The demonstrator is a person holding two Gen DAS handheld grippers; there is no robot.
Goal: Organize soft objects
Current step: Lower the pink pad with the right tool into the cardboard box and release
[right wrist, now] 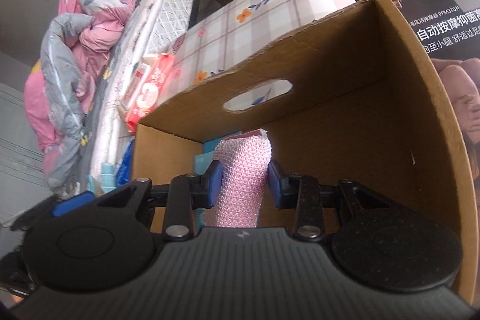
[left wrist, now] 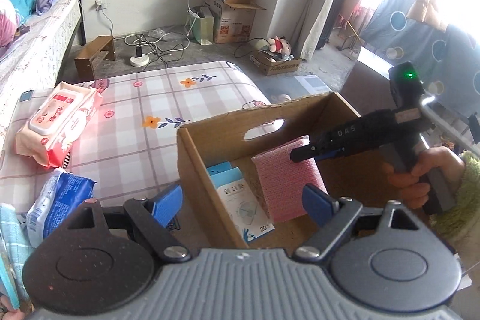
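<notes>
Left wrist view: left gripper point(left wrist: 242, 201) spread wide, nothing between its blue pads, hovering at the near rim of the cardboard box point(left wrist: 210, 137). Right gripper point(left wrist: 300, 153) reaches in from the right, clamping the pink sponge cloth point(left wrist: 285, 182) inside the box, above blue mask packets point(left wrist: 237, 194). Wet-wipes pack point(left wrist: 58, 126) on the plaid surface point(left wrist: 144, 140), well left of the box

Right wrist view: right gripper point(right wrist: 244, 183) pads pressed on both sides of the pink sponge cloth point(right wrist: 241, 173), held upright within the cardboard box point(right wrist: 390, 98)

"D.A.S" on right tongs point(left wrist: 303, 153); "20" on mask packet point(left wrist: 246, 209).
</notes>
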